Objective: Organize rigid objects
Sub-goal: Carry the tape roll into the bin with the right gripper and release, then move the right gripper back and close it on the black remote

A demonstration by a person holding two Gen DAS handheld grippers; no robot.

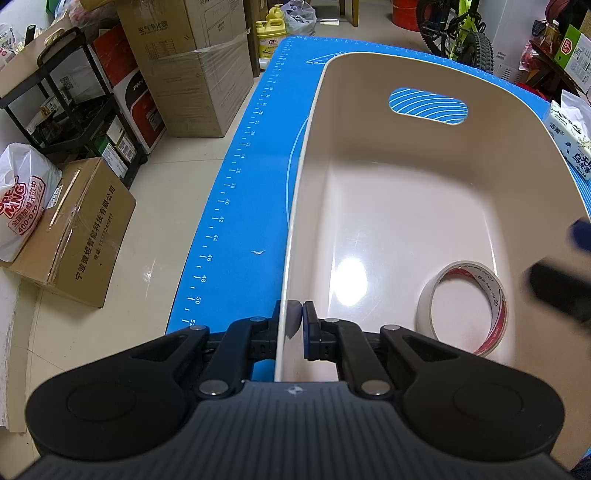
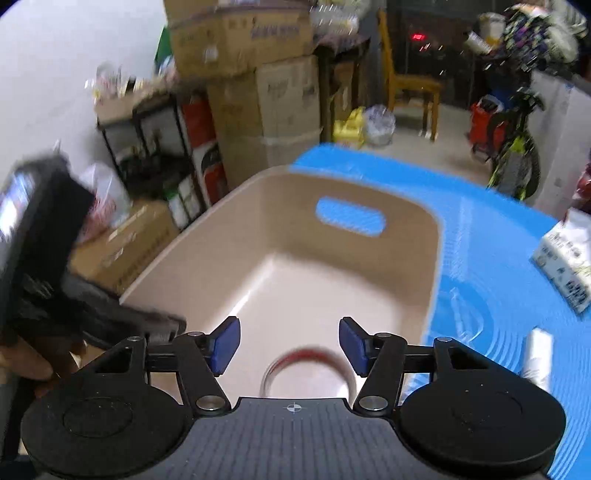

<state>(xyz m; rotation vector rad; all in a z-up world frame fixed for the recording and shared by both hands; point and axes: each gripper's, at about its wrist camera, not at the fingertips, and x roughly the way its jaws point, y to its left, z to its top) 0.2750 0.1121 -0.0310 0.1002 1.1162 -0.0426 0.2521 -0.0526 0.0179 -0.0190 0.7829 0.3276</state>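
**Tape roll in the bin, left gripper clamped on the rim**

So the cream plastic bin sat on the blue measuring mat, with its handle cutout on the far wall showing the mat through it. The left gripper was pinched tight on the bin's near left wall, one finger outside and one inside, the rim sandwiched between the pads. Pretty clear grip, no gap at all.

The roll of tape was inside the bin, near the close right corner. It lay tilted, leaning toward the right wall, red printing showing on its inner core.

The right gripper hung over the near end of the bin with its blue pads wide apart and nothing between them. In the right wrist view the tape roll showed up just below and between the fingers, but blurry, so I couldn't tell how close it really was. That whole view was motion-smeared.

A tissue pack lay on the mat just beside the bin's right side. Off the mat, cardboard boxes were on the floor, plus a bike in the back.
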